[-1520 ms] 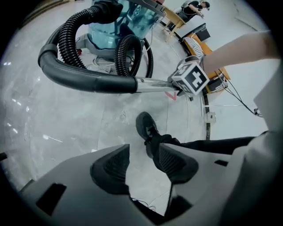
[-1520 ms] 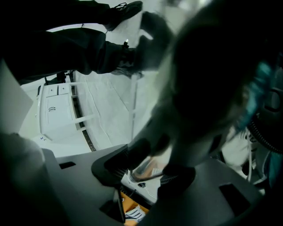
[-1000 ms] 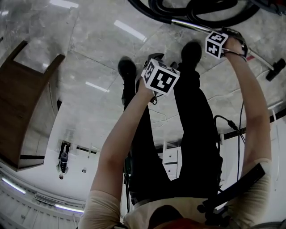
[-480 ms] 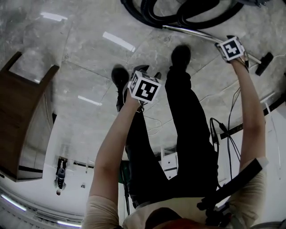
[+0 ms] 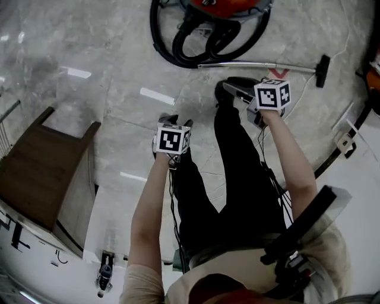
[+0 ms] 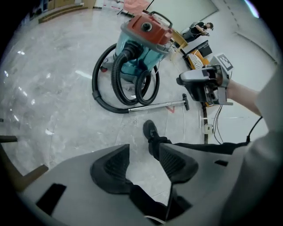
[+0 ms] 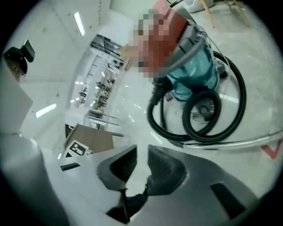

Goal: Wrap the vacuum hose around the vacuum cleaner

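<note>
Steel wand [image 5: 255, 65] apparently released | right gripper [image 7: 141, 154] raised, jaws closing on nothing

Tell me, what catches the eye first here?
The red-topped vacuum cleaner at the head view's top edge, its black hose looped on the grey floor and a metal tube lying before it. Nearer, the left tongs stand open and empty, while the right tongs have just been closing on nothing.

Left gripper [image 6: 143, 152] jaws apart, empty — vacuum cleaner [image 6: 142, 53] beyond
</note>
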Demonstrator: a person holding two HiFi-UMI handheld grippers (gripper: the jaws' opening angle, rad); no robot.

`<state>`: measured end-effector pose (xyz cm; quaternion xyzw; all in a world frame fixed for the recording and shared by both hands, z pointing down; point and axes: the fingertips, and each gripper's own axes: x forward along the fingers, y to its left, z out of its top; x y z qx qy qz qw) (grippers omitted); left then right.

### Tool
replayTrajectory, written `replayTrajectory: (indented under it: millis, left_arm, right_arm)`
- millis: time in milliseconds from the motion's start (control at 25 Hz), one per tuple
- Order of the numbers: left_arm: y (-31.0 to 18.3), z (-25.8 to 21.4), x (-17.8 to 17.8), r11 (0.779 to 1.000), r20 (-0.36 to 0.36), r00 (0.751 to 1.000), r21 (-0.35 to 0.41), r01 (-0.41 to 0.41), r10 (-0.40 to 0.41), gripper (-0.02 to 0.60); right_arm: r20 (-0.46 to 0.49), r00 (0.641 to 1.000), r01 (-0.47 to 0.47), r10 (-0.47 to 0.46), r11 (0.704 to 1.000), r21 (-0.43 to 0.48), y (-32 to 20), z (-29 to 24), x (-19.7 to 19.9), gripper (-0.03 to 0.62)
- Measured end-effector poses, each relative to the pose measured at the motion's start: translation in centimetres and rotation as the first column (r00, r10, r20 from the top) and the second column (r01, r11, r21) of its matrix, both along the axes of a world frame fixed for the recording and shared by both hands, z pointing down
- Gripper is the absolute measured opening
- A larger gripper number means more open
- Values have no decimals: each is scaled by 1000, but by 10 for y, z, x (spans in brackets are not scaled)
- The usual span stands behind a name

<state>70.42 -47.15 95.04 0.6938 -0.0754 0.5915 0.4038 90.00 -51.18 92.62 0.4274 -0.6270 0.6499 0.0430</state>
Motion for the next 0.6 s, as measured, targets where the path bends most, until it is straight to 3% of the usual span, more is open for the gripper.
replayTrajectory:
  millis: [40, 80, 200, 360, 480, 600]
  left_arm:
    - [-7, -15, -1, 1000, -5, 1000, 14, 5, -5, 215]
    - [-14, -29, -1, 999, -12, 1000, 28, 19, -18, 215]
    - [-29, -78, 0, 996, -45, 996, 52, 74, -71, 215]
    - [-49, -148, -17, 989, -76, 993, 113, 96, -88, 215]
    - [-47, -187, -24, 987, -91, 990, 114, 117, -107, 215]
    - [-40, -217, -31, 980, -116, 975, 36, 194, -189, 215]
  right_arm:
    - [37, 999, -6, 4, 999, 54, -12, -28, -11, 25]
    - [65, 998, -16, 10, 995, 102, -21, -54, -19, 5]
    - [179, 982, -103, 64, 970, 219, -42, -129, -30, 5]
    - [402, 911, -235, 89, 915, 329, -80, -222, -52, 5]
    - [490, 871, -247, 44, 900, 358, -89, -277, -66, 5]
    - [562, 825, -217, -57, 887, 409, -88, -339, -95, 5]
